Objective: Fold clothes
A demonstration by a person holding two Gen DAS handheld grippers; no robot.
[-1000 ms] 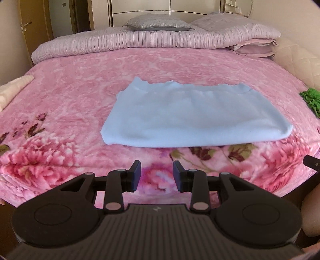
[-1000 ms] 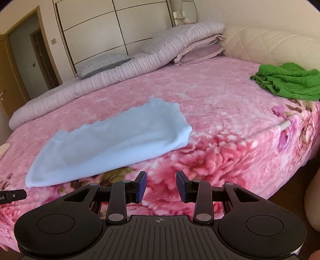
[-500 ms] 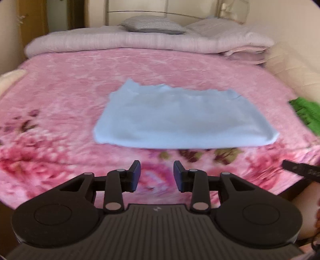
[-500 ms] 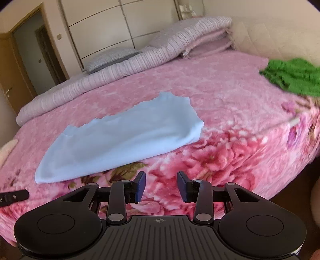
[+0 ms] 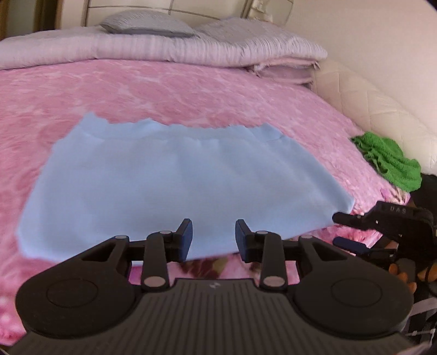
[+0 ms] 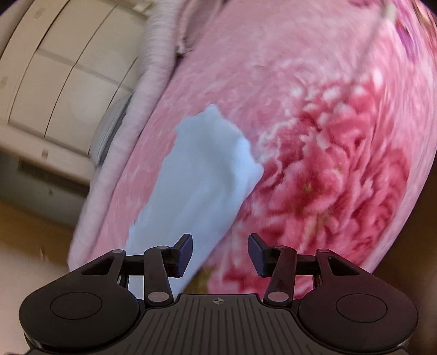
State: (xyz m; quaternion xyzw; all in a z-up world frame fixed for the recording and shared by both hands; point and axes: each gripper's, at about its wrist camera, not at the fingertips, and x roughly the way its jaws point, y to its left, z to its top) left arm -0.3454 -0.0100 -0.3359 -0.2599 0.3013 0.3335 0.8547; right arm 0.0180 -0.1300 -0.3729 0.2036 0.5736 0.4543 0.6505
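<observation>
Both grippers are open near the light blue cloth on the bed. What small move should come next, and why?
Probably ease the right gripper forward onto the near right corner of the light blue cloth and close there. Its jaws stand open and empty, rolled sideways, right at that corner in the left view. The left gripper is also open, at the cloth's near edge, holding nothing.

The folded garment (image 5: 174, 188) is plain pale blue. The blanket (image 5: 191, 92) under it is pink with large deeper-pink flowers. A knitted heap (image 5: 390, 161) is bright green. The ribbed quilt (image 5: 164, 49) is pale lilac, the pillow (image 5: 147, 24) grey. Both claws are black.
</observation>
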